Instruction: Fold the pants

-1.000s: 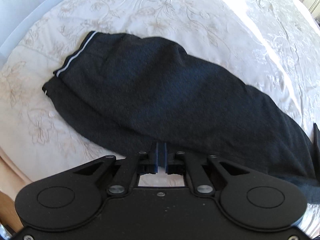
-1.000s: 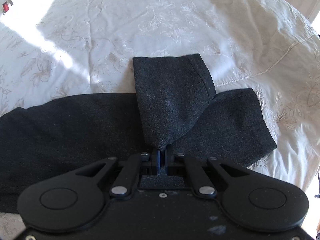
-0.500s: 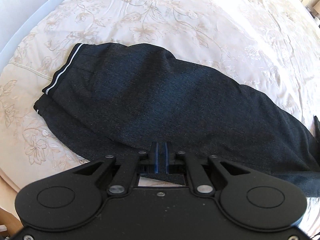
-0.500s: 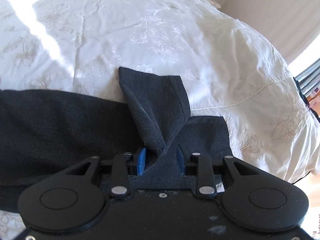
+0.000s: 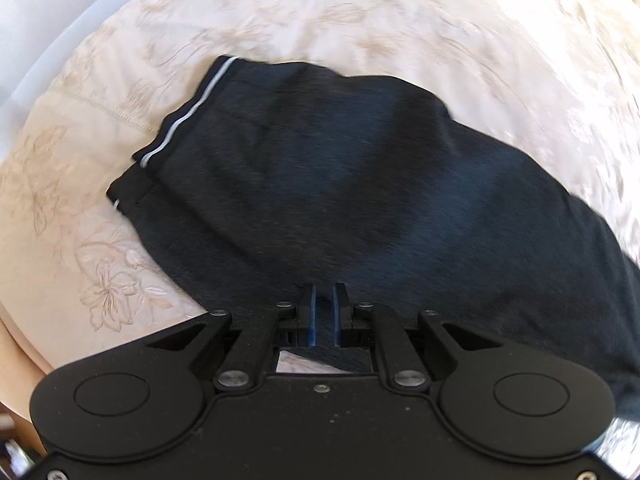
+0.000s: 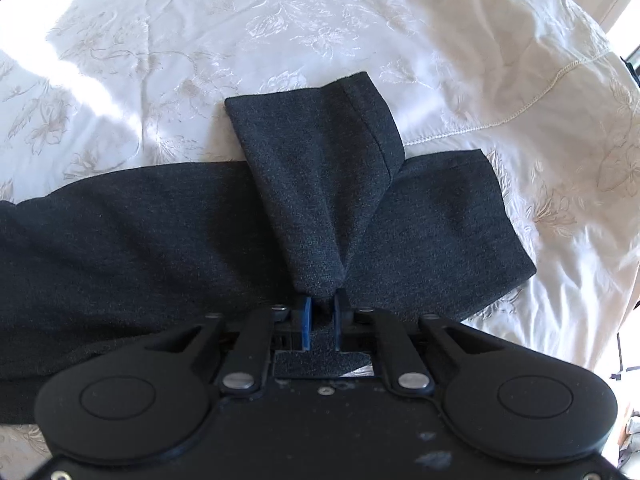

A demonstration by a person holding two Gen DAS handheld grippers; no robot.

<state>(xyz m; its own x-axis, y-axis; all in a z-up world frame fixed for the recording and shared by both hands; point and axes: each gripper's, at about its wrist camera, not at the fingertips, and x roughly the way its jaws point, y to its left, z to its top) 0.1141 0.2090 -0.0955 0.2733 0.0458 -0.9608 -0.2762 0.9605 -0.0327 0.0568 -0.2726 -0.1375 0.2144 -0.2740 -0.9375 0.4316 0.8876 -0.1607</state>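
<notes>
Dark grey pants (image 5: 340,184) lie on a white embroidered bedspread (image 5: 360,12). Their waistband with a white stripe (image 5: 188,116) is at the left in the left wrist view. My left gripper (image 5: 324,312) is nearly shut on the near edge of the pants below the waist. In the right wrist view the leg ends (image 6: 448,220) lie flat. My right gripper (image 6: 322,320) is shut on the hem of the upper leg (image 6: 320,184), which rises as a lifted flap from the fingers.
The bedspread (image 6: 280,32) stretches far beyond the pants, with a stitched seam (image 6: 520,108) at the right. The bed's edge and floor (image 5: 16,344) show at the lower left in the left wrist view.
My right gripper opened half a second ago and has shut again on the leg hem, lifting it. My left gripper has shifted and its view is blurred by motion.
</notes>
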